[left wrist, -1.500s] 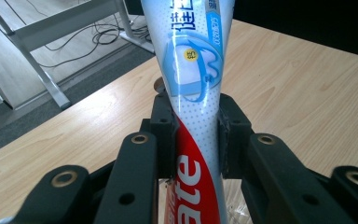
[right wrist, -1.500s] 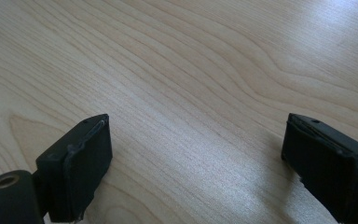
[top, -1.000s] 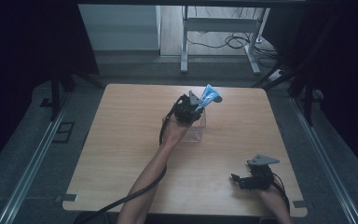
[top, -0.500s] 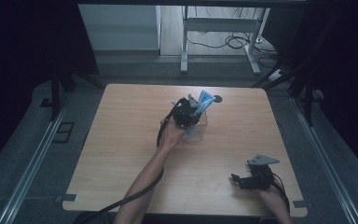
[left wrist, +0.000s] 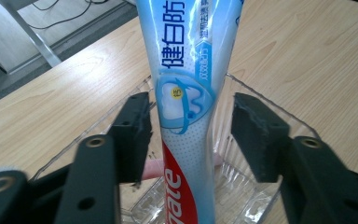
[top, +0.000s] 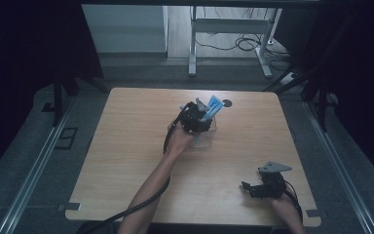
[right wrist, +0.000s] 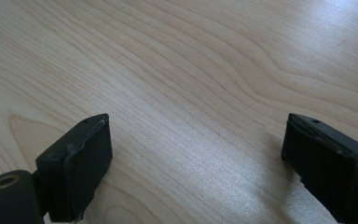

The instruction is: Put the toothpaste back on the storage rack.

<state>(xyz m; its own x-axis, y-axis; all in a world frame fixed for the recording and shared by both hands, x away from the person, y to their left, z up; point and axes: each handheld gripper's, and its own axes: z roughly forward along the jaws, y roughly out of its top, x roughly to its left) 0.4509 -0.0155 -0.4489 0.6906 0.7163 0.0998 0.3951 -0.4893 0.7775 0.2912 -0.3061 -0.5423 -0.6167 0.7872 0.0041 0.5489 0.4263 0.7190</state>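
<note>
Left gripper view, toothpaste tube [left wrist: 186, 93] ends cropped

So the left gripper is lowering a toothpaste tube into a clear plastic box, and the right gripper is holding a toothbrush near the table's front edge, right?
Not quite. The right gripper holds nothing: the right gripper view shows its jaws open over bare table. The rest stands: the toothpaste tube stands in the clear plastic box between the left gripper jaws, which have just been opening.

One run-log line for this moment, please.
left tongs: just opened, toothpaste tube between jaws | tube: standing in clear container | right tongs: open over table
</note>
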